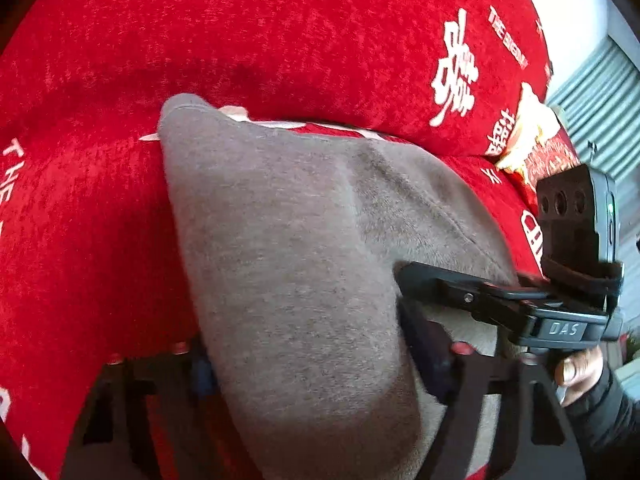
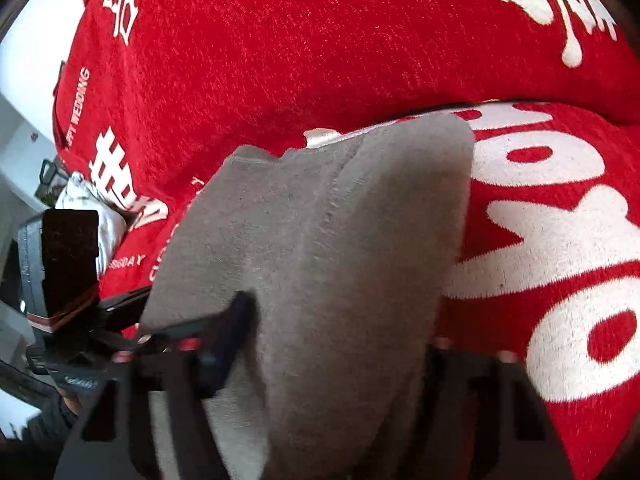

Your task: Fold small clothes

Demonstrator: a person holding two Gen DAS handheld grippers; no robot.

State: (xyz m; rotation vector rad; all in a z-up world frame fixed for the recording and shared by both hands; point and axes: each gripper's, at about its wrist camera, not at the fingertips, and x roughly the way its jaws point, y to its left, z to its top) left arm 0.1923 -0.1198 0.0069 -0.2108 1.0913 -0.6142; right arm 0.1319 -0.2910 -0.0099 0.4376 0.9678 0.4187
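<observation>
A small grey fleece garment [image 1: 280, 240] [image 2: 340, 240] lies bunched and doubled over on a red cover [image 1: 200, 40] [image 2: 280, 40] with white lettering. My left gripper [image 1: 316, 360] sits at the near end of the cloth, which fills the gap between its fingers, and the pads press on both sides. The right gripper [image 2: 328, 352] holds the same end in the same way. Each gripper shows in the other's view, close alongside: the right gripper [image 1: 416, 284] touches the cloth's right edge, and the left gripper [image 2: 160, 312] reaches under its left edge. The garment's far tip rests near the cushion seam.
The red cover rises into a back cushion behind the garment. A red-and-gold packet [image 1: 532, 140] lies at the right, with a ribbed grey-green panel [image 1: 592, 92] beyond it. A crumpled white item [image 2: 92, 208] sits at the cover's left edge. A person's hand [image 1: 580, 372] holds the right gripper.
</observation>
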